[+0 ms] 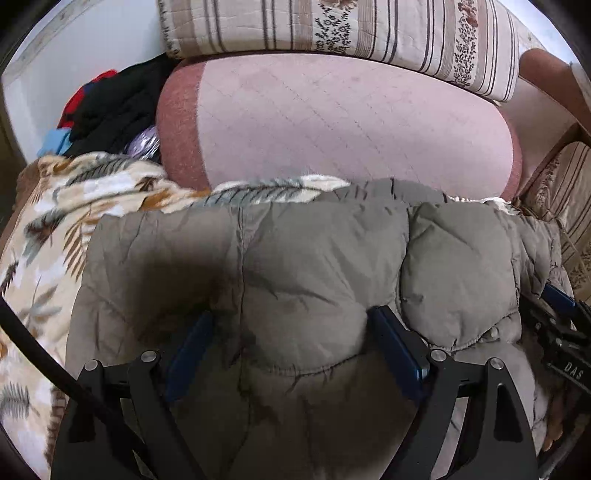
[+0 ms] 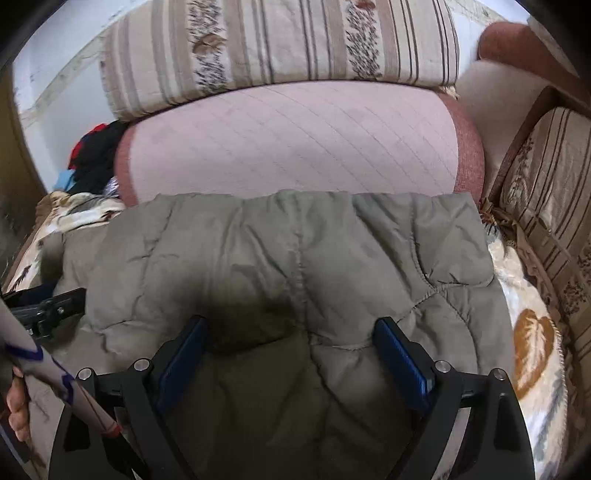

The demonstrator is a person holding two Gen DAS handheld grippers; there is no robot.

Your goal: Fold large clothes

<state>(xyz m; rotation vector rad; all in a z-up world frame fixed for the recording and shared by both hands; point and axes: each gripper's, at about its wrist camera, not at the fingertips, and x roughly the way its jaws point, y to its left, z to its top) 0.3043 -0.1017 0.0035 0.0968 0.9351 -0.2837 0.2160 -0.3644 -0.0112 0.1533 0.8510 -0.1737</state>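
Observation:
A puffy grey-olive quilted jacket (image 1: 314, 251) lies folded on a sofa seat, and it fills the lower half of the right wrist view (image 2: 295, 229) too. My left gripper (image 1: 293, 314) stands open low over the jacket's near part. Padding bulges up between its blue fingers (image 1: 395, 343), but they do not pinch it. My right gripper (image 2: 291, 322) is open in the same way, further right on the jacket. Each gripper shows at the edge of the other's view: the right one (image 1: 557, 325) and the left one (image 2: 48, 310).
The jacket rests on a leaf-print blanket (image 1: 55, 221). Behind it sit a pink quilted cushion (image 1: 332, 122) and a striped floral pillow (image 1: 351, 29). A heap of dark, red and blue clothes (image 1: 110, 107) lies at the far left. A striped armrest cushion (image 2: 546, 192) stands on the right, and a hand (image 2: 18, 406) shows at lower left.

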